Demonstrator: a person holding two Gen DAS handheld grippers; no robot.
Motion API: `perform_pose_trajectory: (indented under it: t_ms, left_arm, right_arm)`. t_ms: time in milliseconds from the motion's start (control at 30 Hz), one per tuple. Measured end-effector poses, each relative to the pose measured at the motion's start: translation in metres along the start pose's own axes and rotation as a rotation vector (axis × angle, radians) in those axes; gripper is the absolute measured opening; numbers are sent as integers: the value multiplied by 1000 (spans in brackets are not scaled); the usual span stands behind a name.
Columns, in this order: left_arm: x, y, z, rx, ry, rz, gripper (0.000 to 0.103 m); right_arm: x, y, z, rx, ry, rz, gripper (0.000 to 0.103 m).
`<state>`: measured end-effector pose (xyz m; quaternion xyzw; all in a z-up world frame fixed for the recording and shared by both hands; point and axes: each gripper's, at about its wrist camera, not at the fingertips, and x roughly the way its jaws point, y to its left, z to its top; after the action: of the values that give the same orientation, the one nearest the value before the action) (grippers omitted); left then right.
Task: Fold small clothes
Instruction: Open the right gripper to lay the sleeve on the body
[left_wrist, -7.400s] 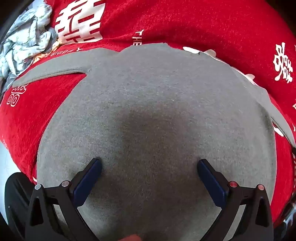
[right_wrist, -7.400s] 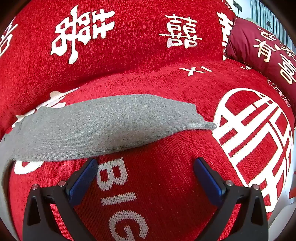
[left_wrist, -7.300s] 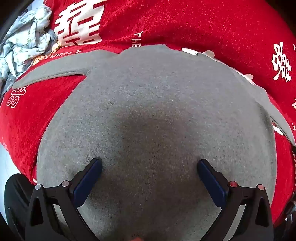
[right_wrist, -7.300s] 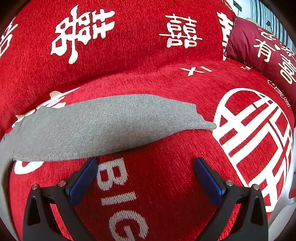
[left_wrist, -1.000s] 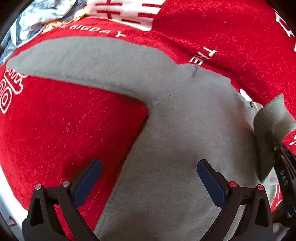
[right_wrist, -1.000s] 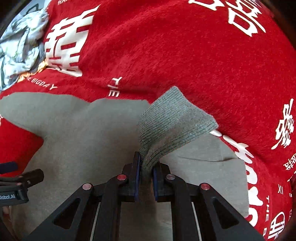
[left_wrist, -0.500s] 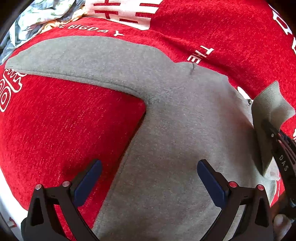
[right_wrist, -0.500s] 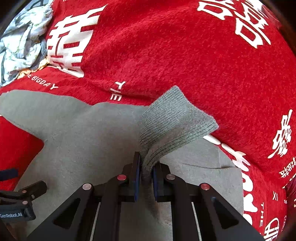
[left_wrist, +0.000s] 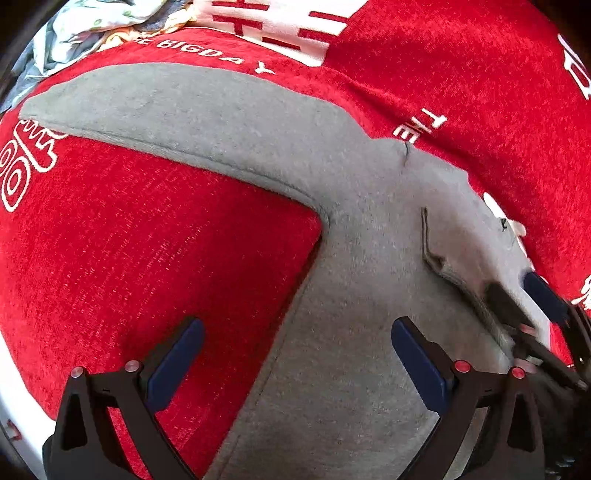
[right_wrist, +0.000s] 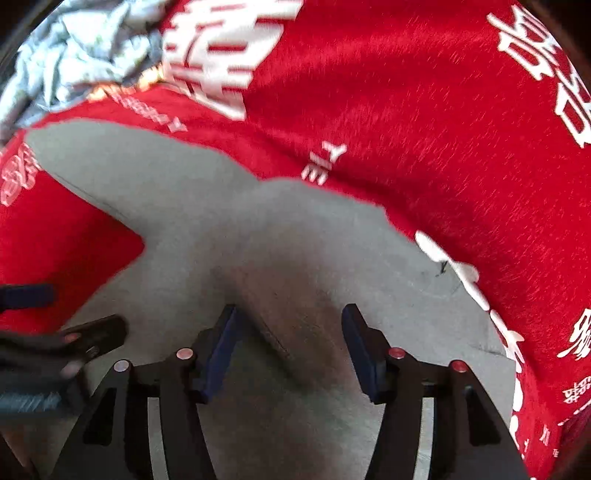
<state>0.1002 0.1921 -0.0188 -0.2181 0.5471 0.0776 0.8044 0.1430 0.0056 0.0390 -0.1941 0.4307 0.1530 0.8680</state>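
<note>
Grey knit is what the work turns on: a small grey top (left_wrist: 369, 332) lies spread on the red cover (left_wrist: 147, 258) with white lettering, filling the middle of both wrist views. From where I stand, 1 sleeve has already been brought in: the folded sleeve (left_wrist: 465, 273) lies flat across the chest, its cuff edge showing as a dark line toward 3 o'clock in the left wrist view. The right gripper (right_wrist: 291, 339) sits directly over that fold, and its jaws have just been opening; they now stand apart with nothing pinched, the cloth lying loose beneath and between the blue pads. The left gripper (left_wrist: 295, 365) hangs over the body's left edge with its jaws wide apart and empty, 1 pad over red cover and the other over grey. The other sleeve (left_wrist: 166, 107) is not yet folded; it stretches out flat toward 10 o'clock, its cuff near the crumpled pale clothes (left_wrist: 92, 26) heaped at 11 o'clock. So I would judge the fold to be perhaps a third done: 1 sleeve in, 1 sleeve left, then the body to be doubled over. The outstretched sleeve lies closest to the left gripper, which seems the likelier one to take it. The hem end is out of view, so I cannot say how it lies.
</note>
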Motion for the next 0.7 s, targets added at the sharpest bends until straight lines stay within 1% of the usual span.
perform_pose_trajectory:
  t_ms: [67, 133, 167, 200, 233, 300, 333, 367, 400, 433, 467, 500, 533, 567, 600, 633, 667, 700]
  left_arm:
    - [-4, 1, 1, -13, -12, 3, 102]
    - [-6, -7, 3, -13, -14, -8, 102]
    - [-6, -14, 3, -6, -14, -15, 102]
    - [-6, -26, 4, 12, -13, -26, 102]
    - [-5, -37, 3, 29, -12, -35, 102]
    - [-4, -67, -1, 75, -12, -58, 102]
    - [-4, -85, -4, 109, -13, -70, 102]
    - [-4, -108, -5, 157, -20, -87, 102]
    - [-4, -124, -6, 196, -25, -100, 102]
    - [-1, -141, -7, 238, -25, -109, 102]
    - [8, -158, -7, 284, -12, -98, 102]
    - [18, -169, -8, 316, 3, -71, 102]
    - [31, -177, -8, 342, 23, -28, 102]
    - [46, -181, -8, 361, 44, 24, 102]
    - [55, -184, -10, 395, 23, 93, 102]
    - [55, -186, -11, 430, -17, 107, 103]
    - [53, -185, -12, 442, -27, 102, 103]
    - [50, -179, -11, 428, -16, 91, 103]
  right_arm:
    - [-17, -27, -5, 91, -21, 46, 62]
    - [-31, -66, -16, 208, -38, 77, 65]
    - [-37, -94, -27, 289, -47, 76, 71]
    - [-36, -113, -32, 332, -48, 61, 75]
    - [-34, -135, -41, 382, -38, 28, 76]
    - [-20, -174, -61, 483, 34, -33, 76]
    - [-7, -194, -75, 535, 90, -41, 76]
    - [3, -203, -86, 560, 133, -44, 76]
    - [15, -211, -98, 574, 194, -56, 75]
    - [21, -214, -109, 569, 227, -69, 75]
    - [12, -210, -114, 529, 168, -86, 75]
    - [9, -205, -117, 496, 168, -103, 78]
    - [7, -198, -119, 467, 174, -113, 78]
    - [3, -191, -121, 436, 156, -136, 78]
    - [1, -188, -123, 425, 150, -147, 79]
    - [-2, -186, -126, 423, 140, -156, 79]
    - [-3, -186, -128, 432, 126, -162, 79]
    - [-4, -186, -130, 441, 111, -165, 80]
